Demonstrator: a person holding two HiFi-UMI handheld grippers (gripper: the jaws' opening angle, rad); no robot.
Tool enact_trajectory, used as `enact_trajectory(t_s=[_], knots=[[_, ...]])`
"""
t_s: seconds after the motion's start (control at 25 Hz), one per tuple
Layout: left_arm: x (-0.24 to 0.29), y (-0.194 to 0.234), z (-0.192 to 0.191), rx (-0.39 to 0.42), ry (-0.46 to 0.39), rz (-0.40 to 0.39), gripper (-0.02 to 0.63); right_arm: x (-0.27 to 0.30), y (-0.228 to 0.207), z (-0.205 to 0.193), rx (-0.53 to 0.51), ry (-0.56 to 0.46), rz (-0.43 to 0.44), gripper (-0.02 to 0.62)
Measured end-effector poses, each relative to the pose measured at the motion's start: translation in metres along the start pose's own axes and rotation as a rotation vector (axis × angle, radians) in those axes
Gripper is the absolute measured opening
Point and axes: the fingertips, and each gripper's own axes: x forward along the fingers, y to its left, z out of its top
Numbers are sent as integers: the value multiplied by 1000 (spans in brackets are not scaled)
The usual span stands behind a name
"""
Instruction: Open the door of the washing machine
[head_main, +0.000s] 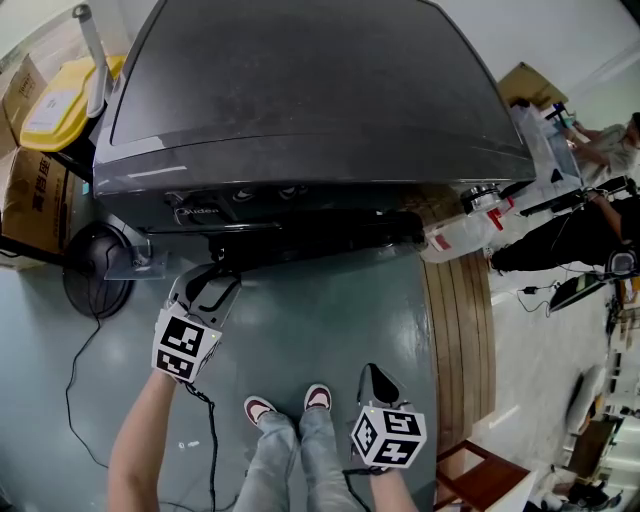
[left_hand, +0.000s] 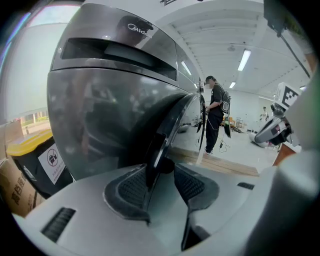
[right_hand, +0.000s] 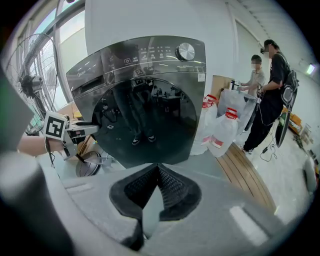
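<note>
The door (right_hand: 150, 125) is a round pane of dark, glossy glass on the lower front of the dark grey machine (head_main: 300, 90). I see it whole only in the right gripper view, with legs reflected in it. The head view gives me the machine's top and just the door's bulge below it. My left gripper (left_hand: 160, 172) is at the door's left rim, and its own view shows that rim standing between the pads with the jaws closed on it. "Midea" (left_hand: 138, 28) reads clearly on the upper front in that view. The print on the panel beside the knob (right_hand: 186, 51) is too small for me to read. My right gripper (right_hand: 157, 169) hangs low, well apart from the machine, its jaws pressed together on nothing. Left of the machine, a yellow-lidded bin (left_hand: 30, 167) carries a white sticker with a pictogram. To the right stand red-capped jugs (right_hand: 225, 131) and two people (right_hand: 272, 95).
</note>
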Motion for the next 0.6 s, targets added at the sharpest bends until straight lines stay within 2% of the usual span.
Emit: enact_trajectory(t_s=[0.2,0.32,0.6], knots=[[-8,-15,-5,-5,-16,-2,161,-1,-2,0,-1,0,3,6],[-10,-16,-6,-1,-28,23,164,-2,-4,2,-12,-8,5,6],[-12,-19,-10,-9,-21,22,163,-9,-13,-5,-10,-14,-5,6]])
